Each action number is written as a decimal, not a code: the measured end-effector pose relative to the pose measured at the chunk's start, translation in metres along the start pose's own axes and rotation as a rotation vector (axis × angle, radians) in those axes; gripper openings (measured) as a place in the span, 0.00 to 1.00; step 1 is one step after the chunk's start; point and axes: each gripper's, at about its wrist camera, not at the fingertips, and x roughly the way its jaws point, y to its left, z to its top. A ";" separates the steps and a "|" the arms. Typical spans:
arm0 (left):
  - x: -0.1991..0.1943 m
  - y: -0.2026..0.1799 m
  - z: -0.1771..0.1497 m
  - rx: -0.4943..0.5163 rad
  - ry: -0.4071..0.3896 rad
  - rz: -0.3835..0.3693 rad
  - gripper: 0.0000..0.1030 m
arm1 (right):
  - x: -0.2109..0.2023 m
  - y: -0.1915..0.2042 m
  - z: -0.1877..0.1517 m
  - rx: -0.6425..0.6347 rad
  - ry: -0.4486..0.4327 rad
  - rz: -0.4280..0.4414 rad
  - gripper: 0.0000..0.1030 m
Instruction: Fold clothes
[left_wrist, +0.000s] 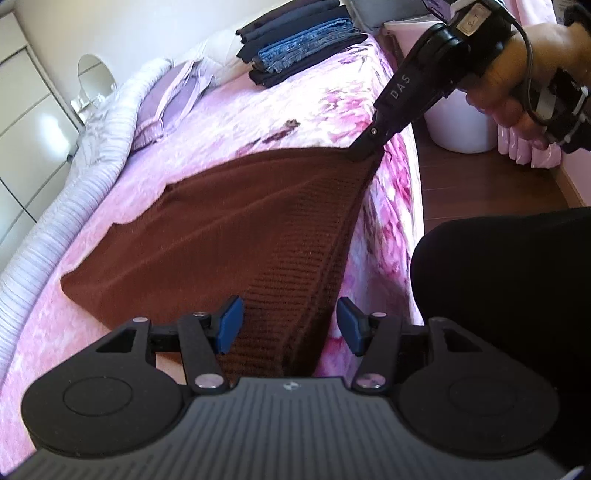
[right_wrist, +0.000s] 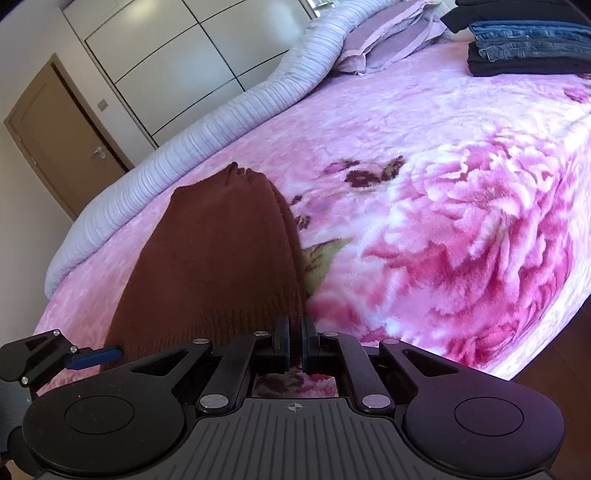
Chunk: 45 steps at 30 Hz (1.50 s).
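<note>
My left gripper (left_wrist: 290, 325) fills the bottom of the frame, blue pads spread wide over the ribbed hem of the brown sweater (left_wrist: 229, 236), not pinching yet. My right gripper (right_wrist: 294, 343) is clamped tight on the hem's far corner, upper right in the left view. The sweater lies mid-frame on the pink floral blanket (left_wrist: 258, 110). It looks soft, thick and floppy, so I'd grab the near hem corner.

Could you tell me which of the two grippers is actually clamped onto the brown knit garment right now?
The right gripper: it is shut on the brown knit garment's corner, while the left gripper stands open around its ribbed edge.
</note>
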 end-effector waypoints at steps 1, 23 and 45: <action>0.001 0.001 -0.001 -0.011 0.008 -0.008 0.50 | 0.001 0.000 0.002 0.000 0.004 0.003 0.04; -0.059 0.026 -0.038 0.039 -0.029 0.149 0.61 | -0.018 0.113 -0.075 -1.198 0.019 -0.111 0.56; -0.010 0.011 -0.044 0.416 -0.060 0.159 0.77 | 0.003 0.109 -0.051 -1.496 -0.006 -0.160 0.10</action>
